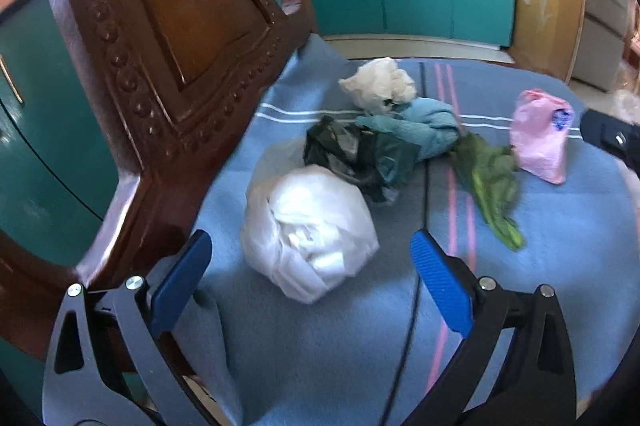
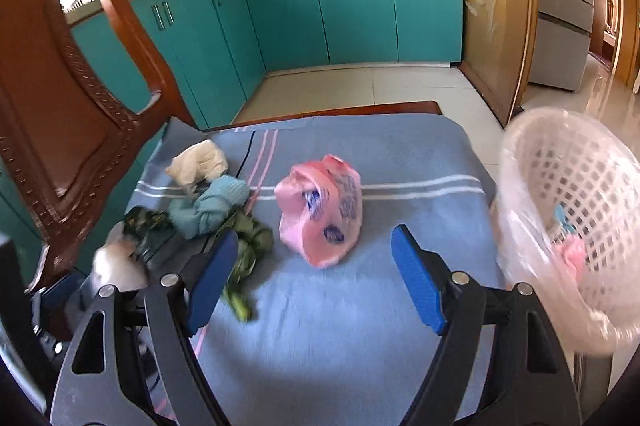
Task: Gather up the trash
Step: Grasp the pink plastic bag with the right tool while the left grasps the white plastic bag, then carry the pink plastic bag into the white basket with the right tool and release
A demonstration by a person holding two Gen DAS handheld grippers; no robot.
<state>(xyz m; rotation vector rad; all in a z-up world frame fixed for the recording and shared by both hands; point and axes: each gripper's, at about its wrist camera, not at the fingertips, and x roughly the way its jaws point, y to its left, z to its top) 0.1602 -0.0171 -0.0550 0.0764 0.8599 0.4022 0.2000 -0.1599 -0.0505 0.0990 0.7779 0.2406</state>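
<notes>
Trash lies on a blue blanket (image 1: 560, 246). A big white plastic bag (image 1: 308, 238) sits just ahead of my open left gripper (image 1: 312, 258), between its blue pads. Behind it lie a dark green bag (image 1: 356, 153), a light blue bag (image 1: 424, 129), a cream bag (image 1: 380, 81), green leaves (image 1: 492, 185) and a pink bag (image 1: 540, 141). My right gripper (image 2: 314, 258) is open and empty, with the pink bag (image 2: 320, 209) just ahead of it. The white basket (image 2: 568, 209) stands at the right with some trash inside.
A carved wooden chair back (image 1: 160, 25) rises at the left, close to my left gripper; it also shows in the right wrist view (image 2: 60, 113). Teal kitchen cabinets (image 2: 352, 5) and tiled floor (image 2: 360, 85) lie beyond the blanket's far edge.
</notes>
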